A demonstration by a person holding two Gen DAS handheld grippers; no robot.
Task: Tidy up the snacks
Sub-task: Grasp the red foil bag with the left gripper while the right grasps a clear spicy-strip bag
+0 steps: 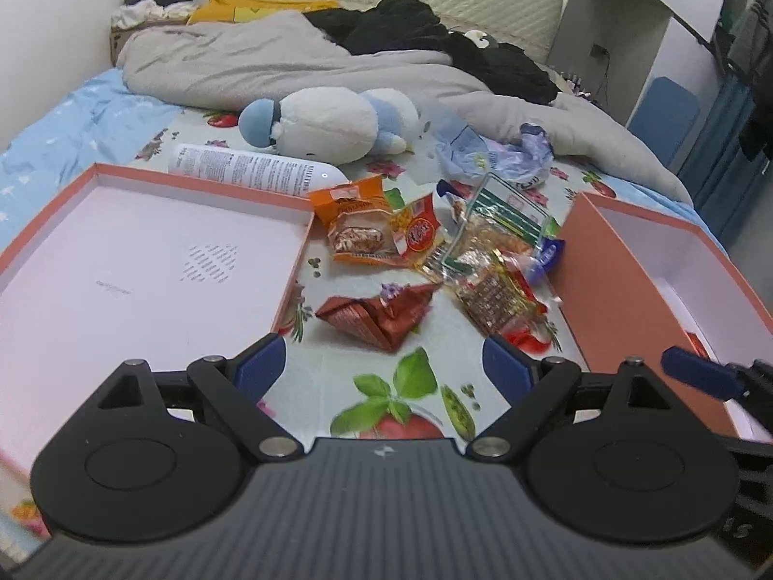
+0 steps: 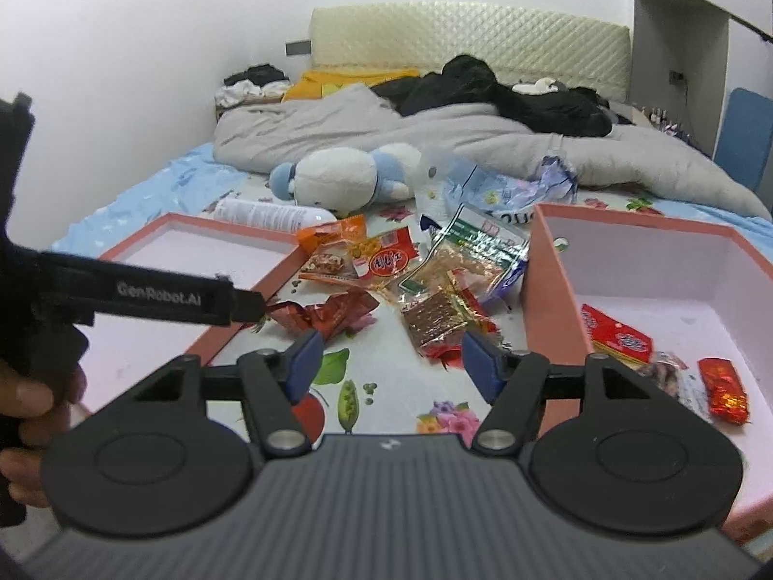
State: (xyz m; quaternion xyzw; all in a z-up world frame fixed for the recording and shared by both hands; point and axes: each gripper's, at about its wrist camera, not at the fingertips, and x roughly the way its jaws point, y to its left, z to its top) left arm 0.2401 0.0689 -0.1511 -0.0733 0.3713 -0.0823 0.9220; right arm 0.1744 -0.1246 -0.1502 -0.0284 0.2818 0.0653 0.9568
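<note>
Left gripper (image 1: pixel 384 369): jaws spread wide, nothing between them. Right gripper (image 2: pixel 389 360): likewise spread and empty. Both hover low over the bed sheet (image 1: pixel 338 367), between lid (image 1: pixel 145 261) on the left and box (image 2: pixel 676 290) on the right.

Snack pile (image 1: pixel 435 251) on the sheet, in the gap between lid and box. Three packets already inside the box: red packet (image 2: pixel 616 333), clear packet (image 2: pixel 676 372), foil packet (image 2: pixel 724 391). Lid holds nothing.

Relation governing the next pick:
- Red wrapper (image 1: pixel 381 316) lies straight ahead of the left gripper, just beyond its fingertips, apart from the main pile. Long axis runs left to right, across the line of approach, so the spread jaws would straddle the short dimension only after rotation or a pinch on a raised fold.
- Brown bar (image 2: pixel 435 321) lies ahead of the right gripper, slightly right of centre, touching neighbouring packets. Long axis near diagonal, toward the box.
- Nearest arm for the wrapper: left. Nearest for the bar: right, also closer to the box.

Likely step: approach to a pick; sorting judged barely begun, most packets outside the box.

Risk: crinkled foil may slip or drag adjacent packets.
</note>
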